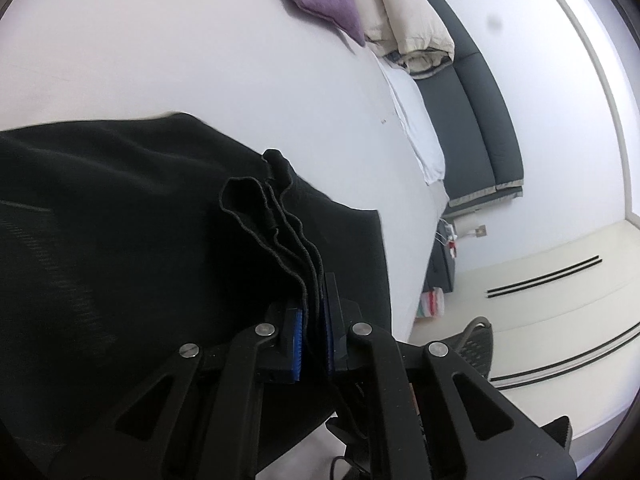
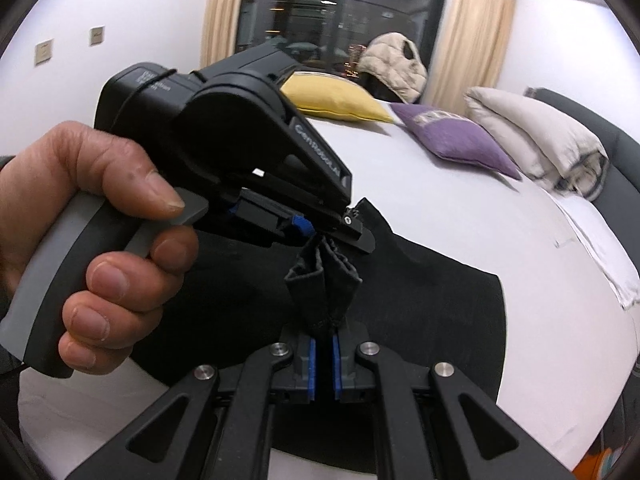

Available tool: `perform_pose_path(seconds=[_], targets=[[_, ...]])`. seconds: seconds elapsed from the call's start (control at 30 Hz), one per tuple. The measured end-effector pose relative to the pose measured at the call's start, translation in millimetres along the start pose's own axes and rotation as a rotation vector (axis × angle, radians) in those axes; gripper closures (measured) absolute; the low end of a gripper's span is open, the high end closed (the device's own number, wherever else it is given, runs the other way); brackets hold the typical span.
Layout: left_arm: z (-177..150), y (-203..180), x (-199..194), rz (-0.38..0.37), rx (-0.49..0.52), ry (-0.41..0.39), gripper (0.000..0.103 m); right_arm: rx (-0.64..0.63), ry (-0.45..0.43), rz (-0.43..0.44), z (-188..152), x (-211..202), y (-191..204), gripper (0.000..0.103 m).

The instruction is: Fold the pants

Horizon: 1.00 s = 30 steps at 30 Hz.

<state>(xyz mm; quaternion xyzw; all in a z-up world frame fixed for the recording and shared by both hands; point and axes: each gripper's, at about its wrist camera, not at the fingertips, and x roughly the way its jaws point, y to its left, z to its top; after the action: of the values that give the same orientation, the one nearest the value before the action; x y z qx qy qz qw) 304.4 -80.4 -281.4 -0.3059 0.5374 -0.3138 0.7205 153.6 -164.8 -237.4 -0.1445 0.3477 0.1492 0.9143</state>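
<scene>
The black pants [image 1: 120, 240] lie spread on the white bed [image 1: 200, 60]. My left gripper [image 1: 314, 320] is shut on a bunched hem edge of the pants [image 1: 272, 216], with the layered cloth running between the blue pads. In the right wrist view the pants [image 2: 432, 304] lie on the bed [image 2: 520, 240]. My right gripper [image 2: 323, 344] is shut on a folded end of the cloth [image 2: 320, 284] lifted off the bed. The left gripper [image 2: 320, 236], held by a hand [image 2: 92, 240], grips the same bunch from above.
A purple cushion [image 2: 456, 140], a yellow cushion [image 2: 332, 100] and a folded beige duvet [image 2: 536, 136] lie at the bed's far end. A dark headboard [image 1: 476, 120] runs along the wall. An office chair [image 1: 476, 340] stands by the bed's edge.
</scene>
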Motion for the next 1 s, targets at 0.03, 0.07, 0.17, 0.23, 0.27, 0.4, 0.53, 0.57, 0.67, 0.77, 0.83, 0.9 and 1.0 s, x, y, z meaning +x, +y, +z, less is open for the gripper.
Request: perform_pose_path(seconds=[0.03,0.07,0.17,0.23,0.27,0.4,0.53,0.57,0.67,0.77,0.83,0.9,1.0], targets=[[-1,5,-6,0.009,-0.004,-0.004,0.097,-0.009,0.005,0.010,1,2,7,0.096],[-8,5,-6,0.019,-0.010,-0.007,0.097,-0.015,0.010,0.017,2,5,13,0.096],[-11,25,-14,0.040,-0.036,-0.016,0.097,-0.025,0.025,0.035,2,13,23,0.096],[-14,36,-17,0.056,-0.048,-0.020,0.097,-0.028,0.034,0.044,2,18,26,0.096],[-14,43,-20,0.063,-0.050,-0.020,0.097,-0.028,0.040,0.048,2,22,29,0.096],[-19,66,-17,0.102,-0.069,-0.017,0.096,-0.018,0.076,0.077,-2,39,35,0.095],[-26,66,-13,0.140,-0.039,-0.006,0.095,-0.012,0.140,0.108,-14,55,49,0.088],[-26,64,-14,0.155,-0.029,-0.003,0.095,-0.007,0.152,0.115,-16,55,49,0.085],[-28,54,-30,0.229,0.012,-0.032,0.092,0.072,0.161,0.213,-21,40,36,0.058],[-30,38,-62,0.299,0.073,-0.122,0.092,0.181,0.137,0.284,-31,14,3,0.052],[-29,26,-75,0.298,0.105,-0.162,0.092,0.309,0.107,0.310,-33,2,-35,0.052],[-31,11,-74,0.279,0.162,-0.162,0.092,0.443,0.083,0.300,-32,2,-77,0.052],[-43,-7,-44,0.230,0.232,-0.090,0.092,0.643,0.040,0.324,-28,15,-150,0.052]])
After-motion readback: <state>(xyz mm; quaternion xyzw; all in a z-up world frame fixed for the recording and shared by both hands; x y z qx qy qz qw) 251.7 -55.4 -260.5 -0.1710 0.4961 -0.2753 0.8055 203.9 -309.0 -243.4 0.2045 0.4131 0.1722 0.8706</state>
